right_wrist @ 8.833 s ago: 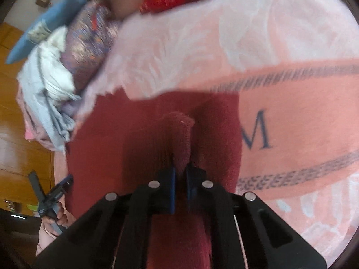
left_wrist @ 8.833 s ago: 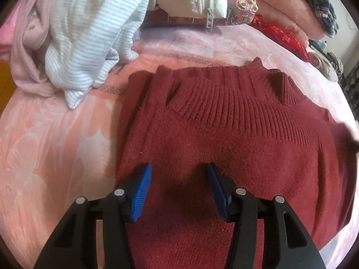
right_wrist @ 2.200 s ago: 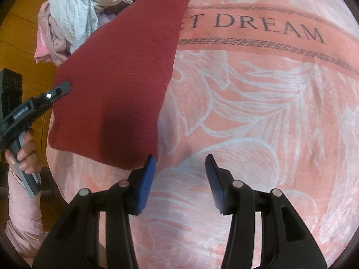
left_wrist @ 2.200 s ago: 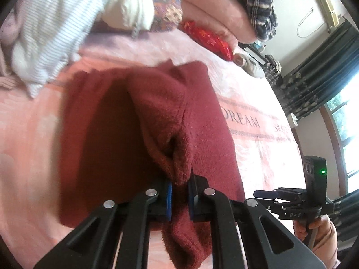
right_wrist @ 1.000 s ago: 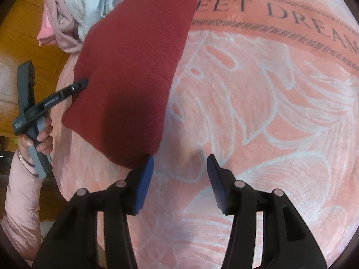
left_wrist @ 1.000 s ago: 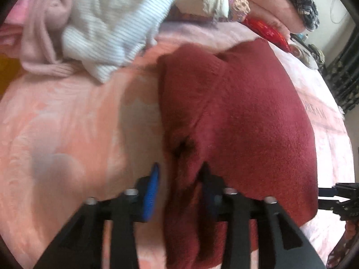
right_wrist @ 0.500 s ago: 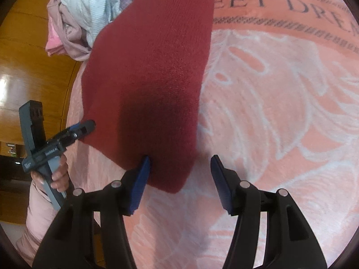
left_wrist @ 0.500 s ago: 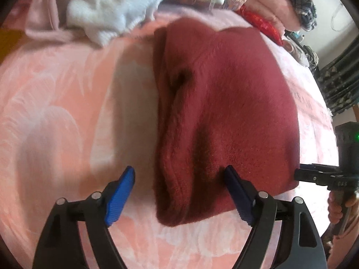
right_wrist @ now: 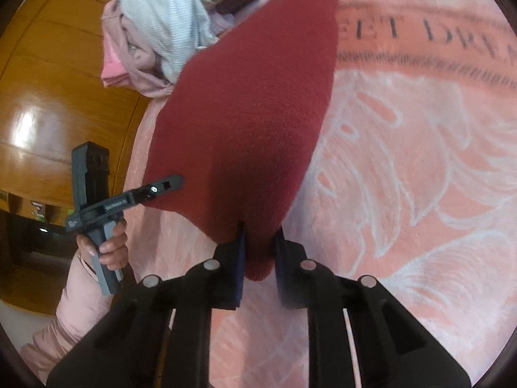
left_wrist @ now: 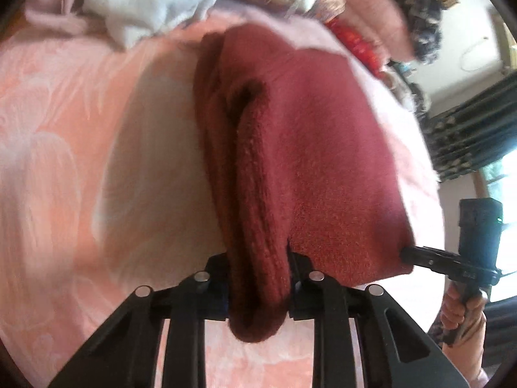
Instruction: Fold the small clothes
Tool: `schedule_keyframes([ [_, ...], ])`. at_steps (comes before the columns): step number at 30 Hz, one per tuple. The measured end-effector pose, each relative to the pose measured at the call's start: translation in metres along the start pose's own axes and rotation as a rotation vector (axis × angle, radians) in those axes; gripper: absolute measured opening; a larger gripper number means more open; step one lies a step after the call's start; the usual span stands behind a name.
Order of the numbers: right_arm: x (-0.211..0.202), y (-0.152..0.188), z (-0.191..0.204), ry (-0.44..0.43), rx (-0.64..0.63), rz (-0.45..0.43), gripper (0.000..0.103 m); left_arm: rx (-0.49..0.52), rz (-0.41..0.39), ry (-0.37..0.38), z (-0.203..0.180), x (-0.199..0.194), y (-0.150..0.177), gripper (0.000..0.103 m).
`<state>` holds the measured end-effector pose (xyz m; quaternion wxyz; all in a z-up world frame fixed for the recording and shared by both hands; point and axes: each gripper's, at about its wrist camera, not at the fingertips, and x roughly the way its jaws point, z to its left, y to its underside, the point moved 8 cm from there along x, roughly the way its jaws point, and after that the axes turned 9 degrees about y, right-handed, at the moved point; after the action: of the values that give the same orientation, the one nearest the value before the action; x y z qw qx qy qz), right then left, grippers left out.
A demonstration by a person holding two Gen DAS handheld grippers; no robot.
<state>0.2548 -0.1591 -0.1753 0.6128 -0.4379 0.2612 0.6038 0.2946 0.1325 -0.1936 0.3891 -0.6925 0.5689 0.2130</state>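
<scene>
The left gripper [left_wrist: 258, 284], at the bottom centre of its own view, is closing its jaws on the thick rolled edge of the dark red sweater [left_wrist: 307, 161], and the bunched knit already fills the gap between them. The sweater runs from there up the middle of the frame over the pink bedspread [left_wrist: 80, 161], with a heap of pale clothes [left_wrist: 145, 6] at the upper left. At the lower right edge, the right gripper [left_wrist: 407, 253] touches the sweater's other near corner.

In the right wrist view, the right gripper [right_wrist: 258, 252] sits at the bottom centre, its jaws also closing, with the pointed near corner of the sweater [right_wrist: 258, 113] pinched between them. The cloth stretches away toward the upper centre of the frame. At the middle left, the left gripper [right_wrist: 176, 182] meets the sweater's far near-edge corner.

The step in hand looks like taking both near corners for another fold. Next, both grips likely need to lift together and carry the edge toward the far end, kept level so the layers stay aligned.
</scene>
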Motion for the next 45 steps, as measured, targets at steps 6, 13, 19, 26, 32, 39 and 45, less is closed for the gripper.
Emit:
schedule_keyframes([
  [6,0.045,0.017,-0.021,0.122,0.007,0.096,0.014,-0.014,0.073,-0.078,0.025,0.029,0.013,0.025],
  [13,0.055,0.009,-0.025,0.146,0.022,0.097,0.018,0.025,0.055,-0.111,0.023,0.034,0.015,0.028],
  [19,0.042,-0.001,-0.011,0.216,-0.002,0.075,0.043,0.015,0.044,-0.151,0.018,0.029,0.013,0.046],
  [26,-0.006,-0.027,0.008,0.280,-0.067,-0.055,0.044,0.069,-0.080,-0.244,0.006,-0.028,-0.020,0.073],
  [32,0.015,-0.040,0.026,0.294,-0.125,-0.049,0.044,0.022,-0.140,-0.238,-0.001,-0.025,-0.100,0.074],
  [39,0.039,-0.024,-0.004,0.288,-0.079,0.012,0.044,-0.038,-0.116,-0.242,-0.001,0.031,-0.163,0.074],
  [45,0.047,-0.027,-0.013,0.249,-0.049,0.020,0.051,-0.059,-0.061,-0.208,0.005,0.058,-0.163,0.016],
])
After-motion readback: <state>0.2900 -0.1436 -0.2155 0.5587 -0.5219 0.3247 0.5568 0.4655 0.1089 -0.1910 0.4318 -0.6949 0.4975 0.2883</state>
